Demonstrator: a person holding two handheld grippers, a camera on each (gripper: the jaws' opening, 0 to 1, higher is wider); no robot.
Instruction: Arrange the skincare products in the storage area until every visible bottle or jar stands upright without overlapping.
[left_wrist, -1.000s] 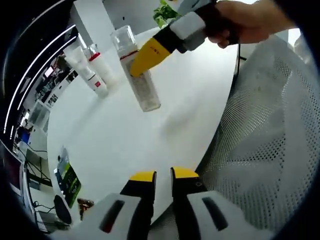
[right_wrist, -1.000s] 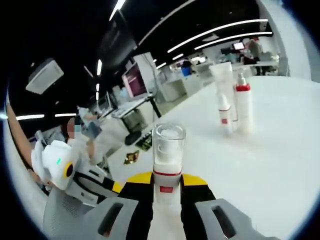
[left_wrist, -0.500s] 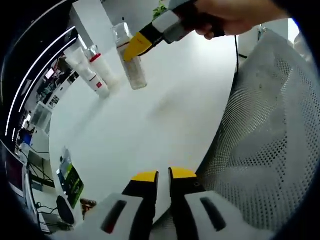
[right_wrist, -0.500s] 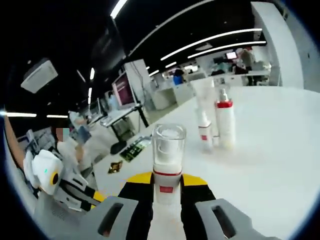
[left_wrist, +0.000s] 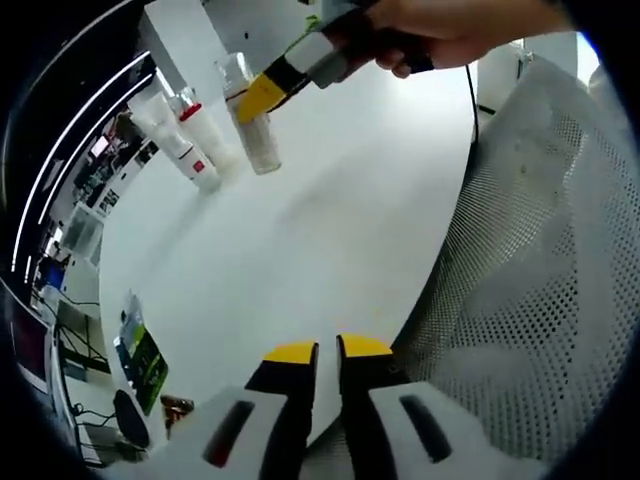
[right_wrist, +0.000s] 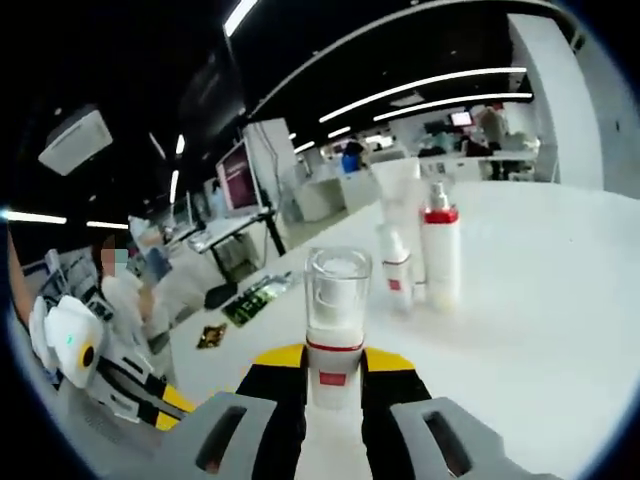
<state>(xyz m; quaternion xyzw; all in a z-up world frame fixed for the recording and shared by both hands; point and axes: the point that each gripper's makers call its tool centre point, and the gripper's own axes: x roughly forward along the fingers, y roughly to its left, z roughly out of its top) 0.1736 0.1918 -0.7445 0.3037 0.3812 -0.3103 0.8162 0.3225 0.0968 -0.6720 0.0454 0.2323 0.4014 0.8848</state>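
— Well, right tool (right_wrist: 335, 375) clamped on clear-capped bottle (right_wrist: 337, 315), upright above the counter (left_wrist: 330, 230), near two standing bottles (right_wrist: 425, 255). Left tool (left_wrist: 315, 352) together, idle.
— Might knock those if set too close.

Bare white table (left_wrist: 300, 240); bottles (left_wrist: 190, 145) clustered at far edge.

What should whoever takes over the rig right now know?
Right gripper: shut on the clear-capped bottle with a red band, upright, near the other two; whether it touches the white table is unclear.
Left gripper: shut, empty, at the table edge.
White tube and red-collared white pump bottle stand upright together.
Left: set the held bottle beside them, apart, and release.
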